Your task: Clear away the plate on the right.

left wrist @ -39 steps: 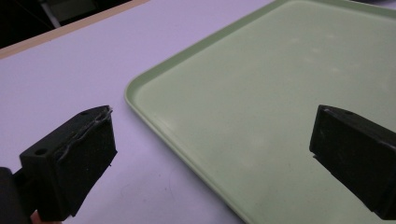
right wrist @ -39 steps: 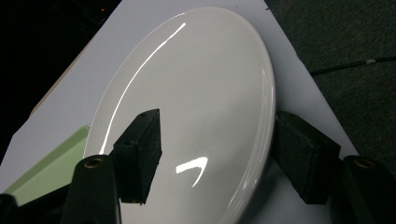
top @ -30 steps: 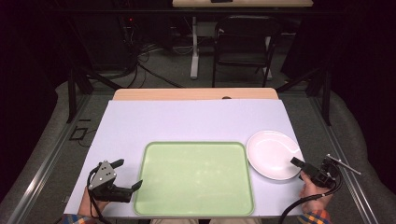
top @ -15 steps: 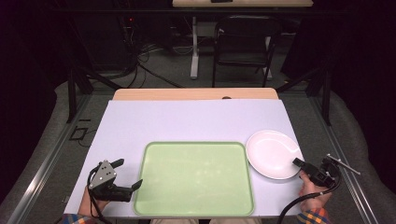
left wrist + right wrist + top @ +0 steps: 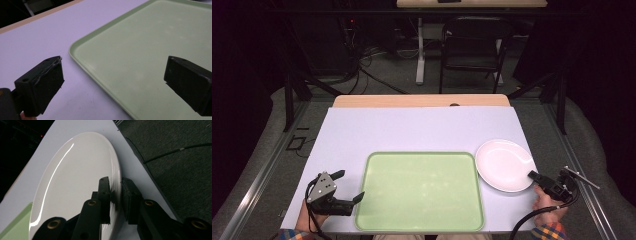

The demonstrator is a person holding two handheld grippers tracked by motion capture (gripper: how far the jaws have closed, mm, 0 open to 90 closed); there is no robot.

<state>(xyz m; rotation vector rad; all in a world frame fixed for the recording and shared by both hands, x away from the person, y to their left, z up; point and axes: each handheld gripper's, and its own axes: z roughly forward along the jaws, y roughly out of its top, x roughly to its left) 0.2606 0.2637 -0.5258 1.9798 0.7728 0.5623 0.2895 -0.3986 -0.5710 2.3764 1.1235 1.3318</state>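
You are working in a lab or test studio, not a home. Beyond your grippers, the worktop [image 5: 422, 127] wears a plain pale sheet. Farther off stand dark surroundings, grey carpet [image 5: 377, 82] strewn with cables [image 5: 362, 60], a black folding chair [image 5: 472, 45], and metal rig struts [image 5: 289, 95] flanking both sides.

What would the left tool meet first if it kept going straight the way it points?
Probably the green tray: the open left tool straddles its near rim, one jaw over the tray, one over the white tabletop. Its height above them is unclear.
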